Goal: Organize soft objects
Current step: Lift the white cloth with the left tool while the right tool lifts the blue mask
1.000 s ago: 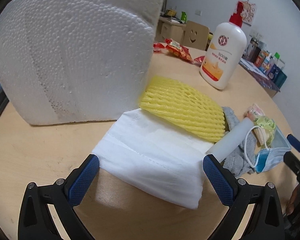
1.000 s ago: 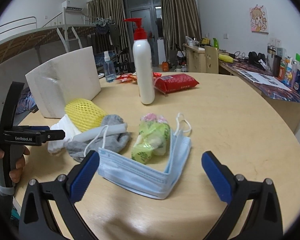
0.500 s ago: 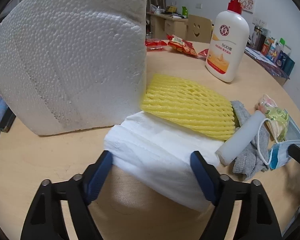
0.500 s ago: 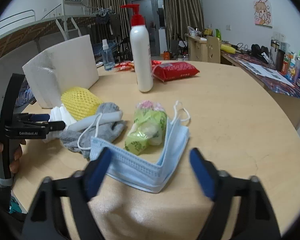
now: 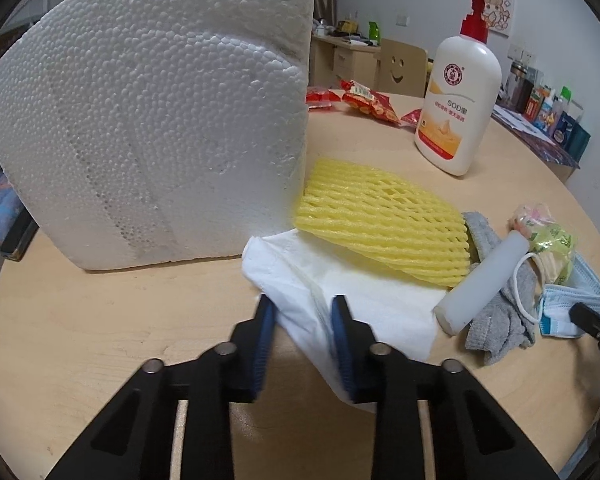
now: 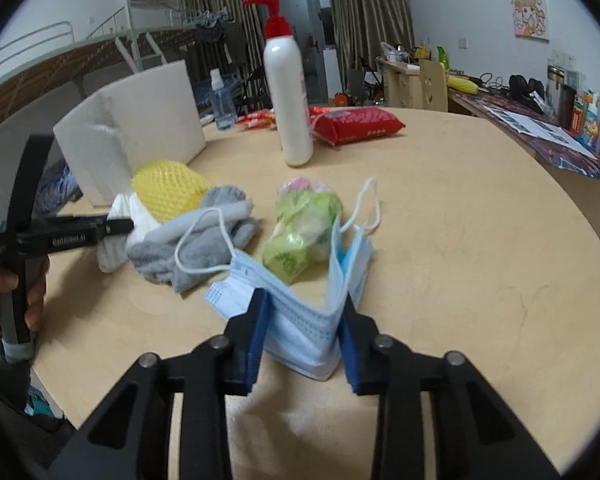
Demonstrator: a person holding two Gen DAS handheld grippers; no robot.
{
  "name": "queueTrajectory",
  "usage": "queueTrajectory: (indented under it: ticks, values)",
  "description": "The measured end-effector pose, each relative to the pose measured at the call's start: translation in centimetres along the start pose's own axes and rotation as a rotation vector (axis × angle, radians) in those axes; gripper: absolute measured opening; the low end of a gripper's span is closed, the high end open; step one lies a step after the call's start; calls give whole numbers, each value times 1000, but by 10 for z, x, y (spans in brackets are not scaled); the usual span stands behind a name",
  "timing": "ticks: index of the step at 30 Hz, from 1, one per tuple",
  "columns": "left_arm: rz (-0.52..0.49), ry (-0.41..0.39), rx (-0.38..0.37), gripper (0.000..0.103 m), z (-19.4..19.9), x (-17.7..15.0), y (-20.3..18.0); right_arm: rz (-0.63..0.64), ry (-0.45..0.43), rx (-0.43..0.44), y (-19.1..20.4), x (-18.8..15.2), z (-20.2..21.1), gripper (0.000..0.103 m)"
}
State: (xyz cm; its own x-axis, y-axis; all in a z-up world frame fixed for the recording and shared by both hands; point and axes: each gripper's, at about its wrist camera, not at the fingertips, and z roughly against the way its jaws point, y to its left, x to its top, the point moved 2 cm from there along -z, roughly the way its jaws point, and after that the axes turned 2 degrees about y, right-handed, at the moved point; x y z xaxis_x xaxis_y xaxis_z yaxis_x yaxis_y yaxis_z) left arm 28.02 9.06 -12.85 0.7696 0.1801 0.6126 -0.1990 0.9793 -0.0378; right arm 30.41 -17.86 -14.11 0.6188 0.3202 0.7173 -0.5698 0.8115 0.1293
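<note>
Two grippers pinch: left gripper holds white tissue beside foam block; right gripper holds blue mask.

Two low, close wrist views across one table, facing crosswise, sharing the yellow net

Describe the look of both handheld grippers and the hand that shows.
Each gripper, left gripper and right gripper, is a black plastic frame with triangular cut-outs, silver rivets and two blue pads. The right wrist view shows white "GenRobot.AI" lettering on the left one, a grey-taped handle and a bare hand. No cables are visible.
</note>
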Motion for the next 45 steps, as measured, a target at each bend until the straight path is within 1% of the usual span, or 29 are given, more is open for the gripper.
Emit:
queueTrajectory:
  ticks: [1, 2, 3, 4, 5, 7, 10, 11, 12, 14, 18, 21, 24, 27, 29, 30, 32, 36, 41, 45]
  values:
    - [3, 0, -6, 13, 1, 0, 1, 2, 4, -2, 1, -1, 0, 38]
    - [5, 0, -11, 10, 1, -1, 2, 7, -4, -5, 2, -2, 2, 35]
    - [6, 0, -18, 8, 2, -1, 2, 8, -13, -3, 3, -2, 3, 29]
    - [5, 0, -23, 7, 2, -2, 2, 9, -21, 8, 3, -3, 5, 28]
    - [5, 0, -30, 7, 2, -2, 1, 14, -27, 16, 4, -4, 6, 28]
    - [1, -12, -54, 7, 5, -3, -1, 28, -33, 4, 6, -5, 6, 27]
    - [1, -44, -69, 7, 13, -5, 0, 31, -19, 0, 7, -8, 8, 27]
    - [0, -50, -81, 7, 16, -6, 0, 25, -11, -1, 7, -9, 8, 24]
    - [-2, -55, -81, 7, 18, -7, 1, 19, -7, -10, 6, -10, 8, 21]
    - [-10, -63, -76, 7, 20, -8, 0, 2, -12, -10, 3, -11, 8, 21]
    - [11, -93, -83, 7, 27, -8, 4, -11, -35, 1, 2, -14, 10, 21]
    - [9, -100, -111, 7, 30, -8, 3, -49, -44, -15, -3, -15, 13, 21]
    - [-28, -122, -86, 7, 39, -13, -3, -60, -55, -6, -5, -16, 18, 21]
    - [-52, -140, -71, 7, 48, -17, -9, -80, -88, -3, -6, -16, 28, 20]
    - [-58, -153, -74, 7, 56, -19, -11, -74, -126, -14, -5, -14, 39, 20]
    - [-60, -160, -74, 7, 60, -19, -10, -70, -131, -18, -3, -13, 41, 20]
    - [-61, -191, -68, 7, 70, -19, -10, -73, -153, -51, -3, -12, 48, 20]
    - [-48, -254, -62, 7, 92, -16, -8, -73, -187, -68, -1, -8, 60, 20]
    - [-59, -305, -65, 7, 116, -18, -11, -71, -253, -83, 6, -2, 81, 20]
    - [-71, -343, -61, 7, 134, -21, -16, -67, -287, -84, 11, 0, 93, 20]
